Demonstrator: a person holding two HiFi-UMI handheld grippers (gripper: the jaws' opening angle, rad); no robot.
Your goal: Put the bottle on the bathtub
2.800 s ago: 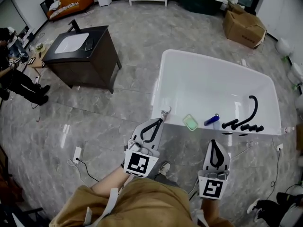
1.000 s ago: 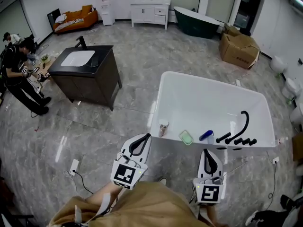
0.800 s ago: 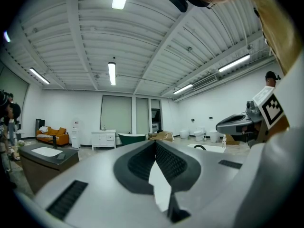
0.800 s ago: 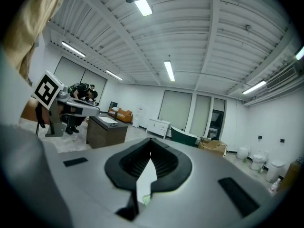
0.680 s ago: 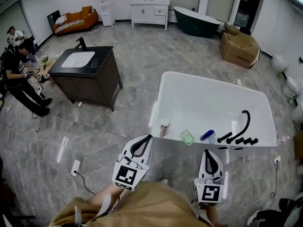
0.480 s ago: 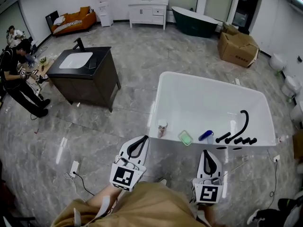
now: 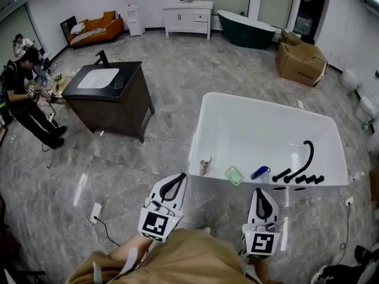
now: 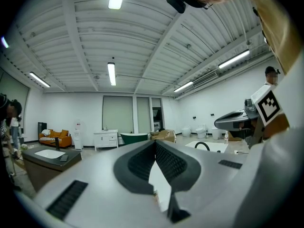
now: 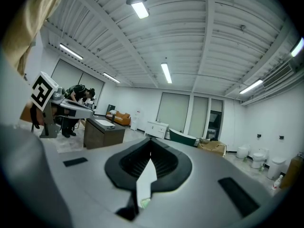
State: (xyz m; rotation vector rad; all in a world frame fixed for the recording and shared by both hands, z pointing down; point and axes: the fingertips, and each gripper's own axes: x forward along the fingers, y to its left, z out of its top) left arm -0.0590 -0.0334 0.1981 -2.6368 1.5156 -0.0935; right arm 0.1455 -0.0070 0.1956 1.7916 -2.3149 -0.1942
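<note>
Both the left tongs (image 7: pixel 179 178) and right tongs (image 7: pixel 263 193) are hanging closed and empty as the bottle (image 7: pixel 205 165) is standing on the bathtub's (image 7: pixel 197 129) near-left rim, likely risking a topple if nudged.
</note>
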